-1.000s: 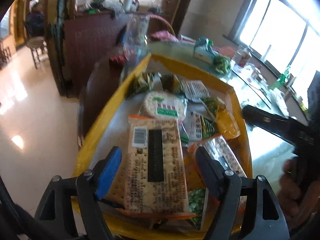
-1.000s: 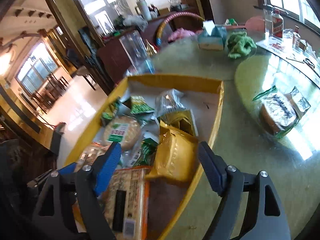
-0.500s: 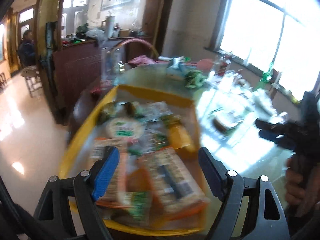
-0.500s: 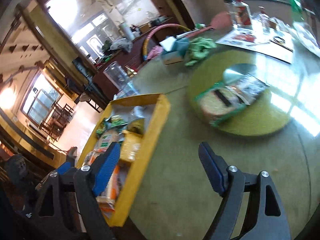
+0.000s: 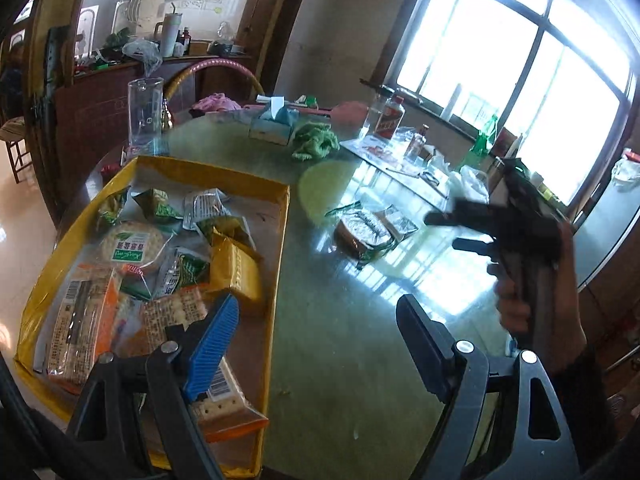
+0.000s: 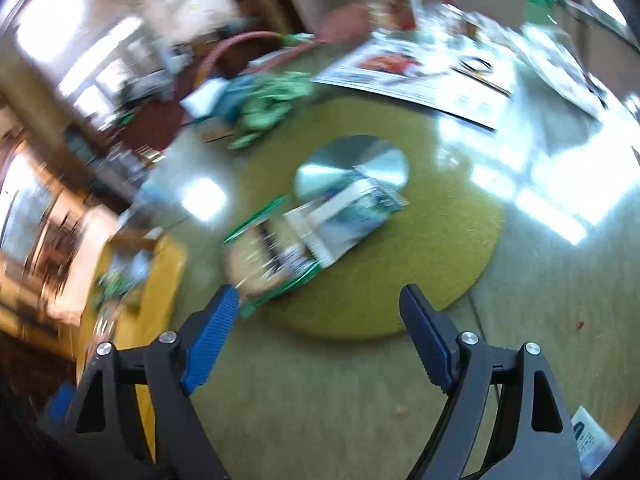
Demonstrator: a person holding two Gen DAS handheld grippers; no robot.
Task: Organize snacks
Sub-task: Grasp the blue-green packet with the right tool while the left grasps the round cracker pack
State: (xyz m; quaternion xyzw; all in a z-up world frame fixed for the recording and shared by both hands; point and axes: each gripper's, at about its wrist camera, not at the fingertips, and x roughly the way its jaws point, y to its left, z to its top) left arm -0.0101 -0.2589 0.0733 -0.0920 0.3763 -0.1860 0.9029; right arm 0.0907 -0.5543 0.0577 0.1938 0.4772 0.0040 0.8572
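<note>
A yellow tray point(image 5: 281, 240) at the table's left holds several snack packs, among them orange cracker packs point(image 5: 80, 320) and a gold pack point(image 5: 234, 268). Two snack packs point(image 5: 362, 232) lie on the table right of the tray; they show blurred in the right wrist view point(image 6: 320, 232) on a yellow-green round mat point(image 6: 440, 248). My left gripper point(image 5: 320, 340) is open and empty at the tray's near right corner. My right gripper point(image 6: 316, 336) is open and empty, just short of the two packs; it shows in the left wrist view point(image 5: 460, 232) too.
A tissue box point(image 5: 272, 126), a green cloth point(image 5: 316, 144), a clear tall cup point(image 5: 144, 112), bottles point(image 5: 390, 116) and papers point(image 6: 420, 80) crowd the far side of the table. The tray's edge point(image 6: 160, 280) shows at the right wrist view's left.
Both grippers swung right, away from the tray. The right gripper came closer to the two packs on the mat. Both stayed open and empty.
</note>
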